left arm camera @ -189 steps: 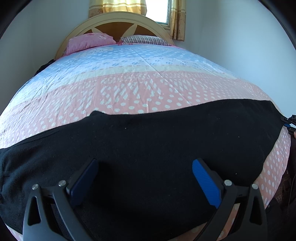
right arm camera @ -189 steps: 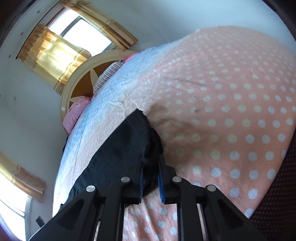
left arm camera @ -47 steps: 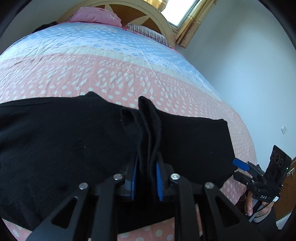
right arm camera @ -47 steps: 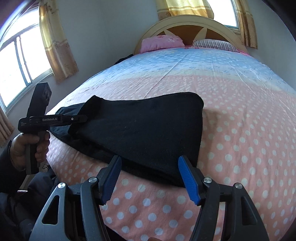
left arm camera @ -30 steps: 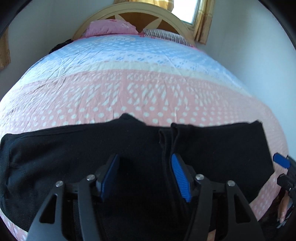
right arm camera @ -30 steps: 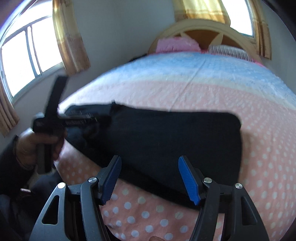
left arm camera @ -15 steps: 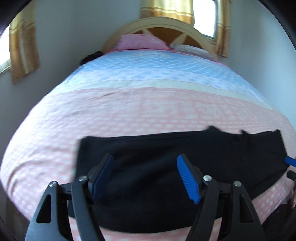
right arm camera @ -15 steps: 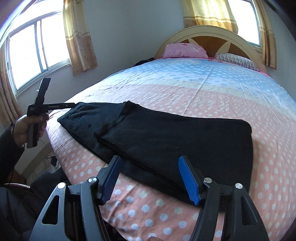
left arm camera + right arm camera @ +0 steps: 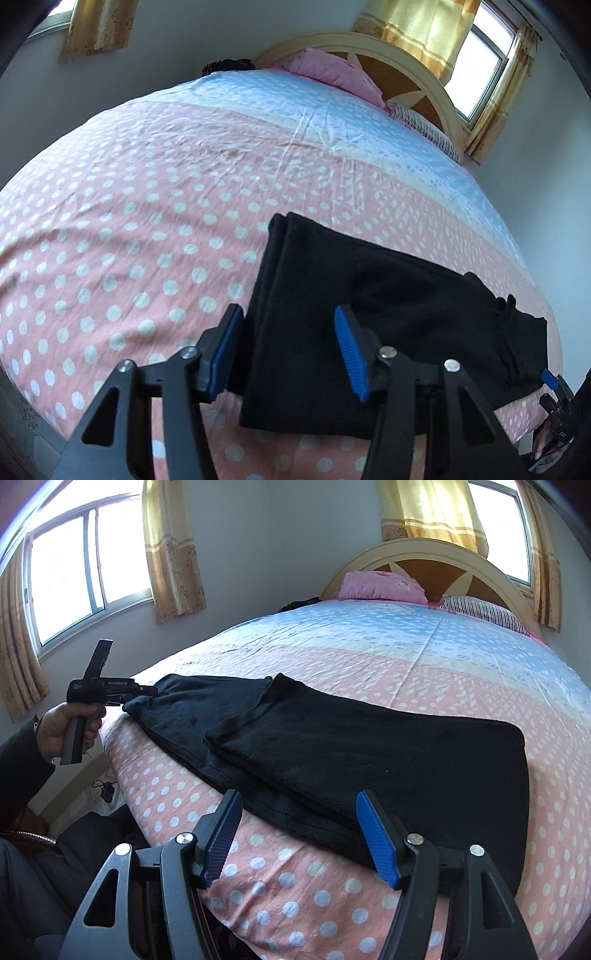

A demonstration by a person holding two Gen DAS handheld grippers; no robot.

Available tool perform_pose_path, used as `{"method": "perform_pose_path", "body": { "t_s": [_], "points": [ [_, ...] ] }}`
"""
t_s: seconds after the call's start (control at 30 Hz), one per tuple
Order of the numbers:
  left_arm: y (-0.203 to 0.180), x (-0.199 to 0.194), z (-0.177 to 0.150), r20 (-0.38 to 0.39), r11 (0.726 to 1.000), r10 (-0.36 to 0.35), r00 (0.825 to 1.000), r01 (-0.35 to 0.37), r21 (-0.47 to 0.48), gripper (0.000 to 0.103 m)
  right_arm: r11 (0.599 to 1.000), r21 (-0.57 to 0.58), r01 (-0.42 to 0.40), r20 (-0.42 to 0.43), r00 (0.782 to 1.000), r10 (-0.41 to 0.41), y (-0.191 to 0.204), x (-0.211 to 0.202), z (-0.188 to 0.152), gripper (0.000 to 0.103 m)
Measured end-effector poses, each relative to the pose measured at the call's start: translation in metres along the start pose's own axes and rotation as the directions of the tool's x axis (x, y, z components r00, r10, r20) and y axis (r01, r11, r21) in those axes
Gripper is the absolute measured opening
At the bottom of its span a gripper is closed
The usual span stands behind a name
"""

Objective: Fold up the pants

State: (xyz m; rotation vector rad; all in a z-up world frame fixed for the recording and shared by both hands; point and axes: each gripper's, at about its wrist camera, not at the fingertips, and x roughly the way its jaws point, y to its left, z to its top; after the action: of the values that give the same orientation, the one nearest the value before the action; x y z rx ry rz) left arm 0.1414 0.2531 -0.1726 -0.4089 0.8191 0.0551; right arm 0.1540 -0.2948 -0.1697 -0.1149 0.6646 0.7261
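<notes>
Pants (image 9: 369, 753): black, fleecy, lying along the near edge of the bed (image 9: 369, 664); one end is folded over onto the rest, so a doubled panel sits on a longer single layer.
Handling: I judge them soft, limp and light; they will sag and drag if lifted by one point, and the nap should grip the tool pads rather than slip.
Where to hold: I would pinch the free end at the left, at its corners or edge, through all layers, and carry it over the doubled panel.
Left tool (image 9: 284, 350): spread wide, hovering at the free end of the pants, one pad over the bedspread and the other over the black cloth; it holds nothing.
Left hand (image 9: 62, 727): wrapped around the tool handle beside the bed, the tool pointing at the end of the pants.
Right tool (image 9: 299, 838): spread wide and empty, low over the near edge of the doubled panel.
Bed: pink dotted cover near, blue band beyond, pink pillow (image 9: 380, 585) by the headboard (image 9: 424, 554).
</notes>
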Motion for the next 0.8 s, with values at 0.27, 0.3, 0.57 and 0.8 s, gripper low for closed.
{"method": "perform_pose_path", "body": {
  "t_s": [0.27,0.3,0.57,0.8],
  "points": [
    [0.0035,0.0081,0.0061,0.012,0.999,0.028,1.000,-0.029,0.033,0.055,1.000,0.031,-0.004,0.020,1.000,0.004,-0.0055,-0.0044,0.0008,0.066],
    [0.0045,0.0080,0.0068,0.005,0.999,0.024,1.000,-0.024,0.032,0.053,1.000,0.031,-0.005,0.020,1.000,0.004,-0.0054,-0.0044,0.0008,0.066],
    [0.0067,0.0083,0.0076,-0.027,0.999,-0.037,0.999,0.038,0.020,0.036,1.000,0.027,-0.007,0.022,1.000,0.006,-0.0045,-0.0061,0.0005,0.066],
    [0.0044,0.0091,0.0062,-0.004,0.999,-0.012,1.000,0.012,0.041,0.039,0.999,0.037,-0.005,0.028,1.000,0.004,-0.0066,-0.0081,0.0005,0.066]
  ]
}}
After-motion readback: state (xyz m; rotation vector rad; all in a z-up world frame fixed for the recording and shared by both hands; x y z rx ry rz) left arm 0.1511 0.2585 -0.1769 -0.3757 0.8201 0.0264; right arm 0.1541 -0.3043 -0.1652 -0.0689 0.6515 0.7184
